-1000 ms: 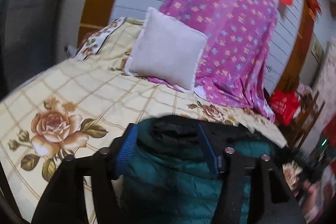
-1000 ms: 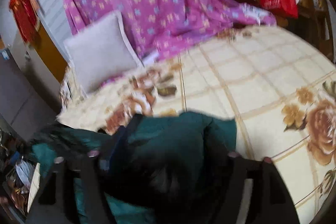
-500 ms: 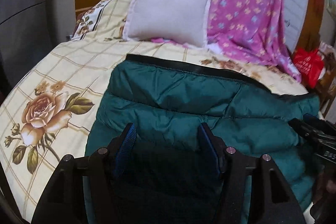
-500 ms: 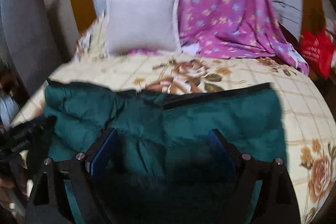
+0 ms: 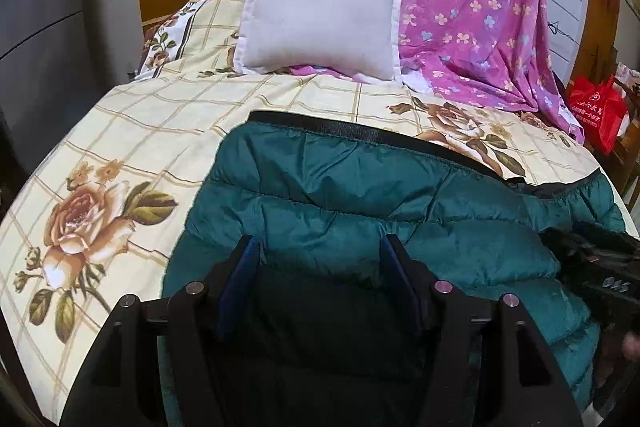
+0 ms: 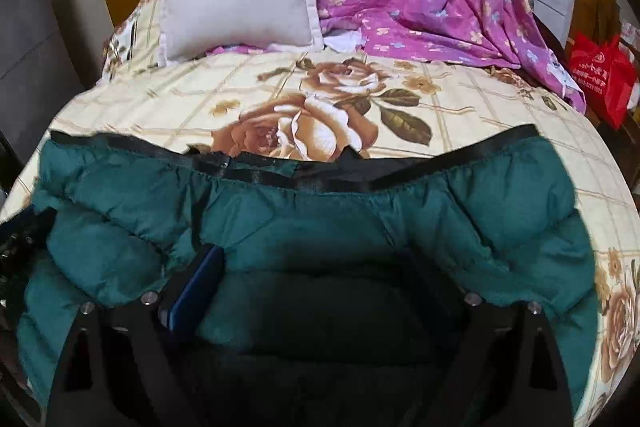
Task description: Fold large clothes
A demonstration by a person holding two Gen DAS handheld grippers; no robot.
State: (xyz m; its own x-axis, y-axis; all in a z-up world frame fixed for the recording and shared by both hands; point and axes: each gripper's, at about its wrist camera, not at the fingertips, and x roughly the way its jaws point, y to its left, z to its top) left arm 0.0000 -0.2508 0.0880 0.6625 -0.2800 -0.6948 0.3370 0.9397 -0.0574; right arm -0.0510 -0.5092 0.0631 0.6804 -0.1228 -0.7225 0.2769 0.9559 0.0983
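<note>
teal puffer jacket spread flat across lower centre of the frame on the rose-print bed. left tool and right tool both apart, jacket bulk between the fingers, pads not pressing. white pillow upper centre.

Teal puffer jacket lies spread flat, black-edged hem far.

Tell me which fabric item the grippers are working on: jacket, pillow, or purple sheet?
The teal jacket. It lies nearest, spread on the bedspread; the pillow and purple sheet sit beyond it.
</note>
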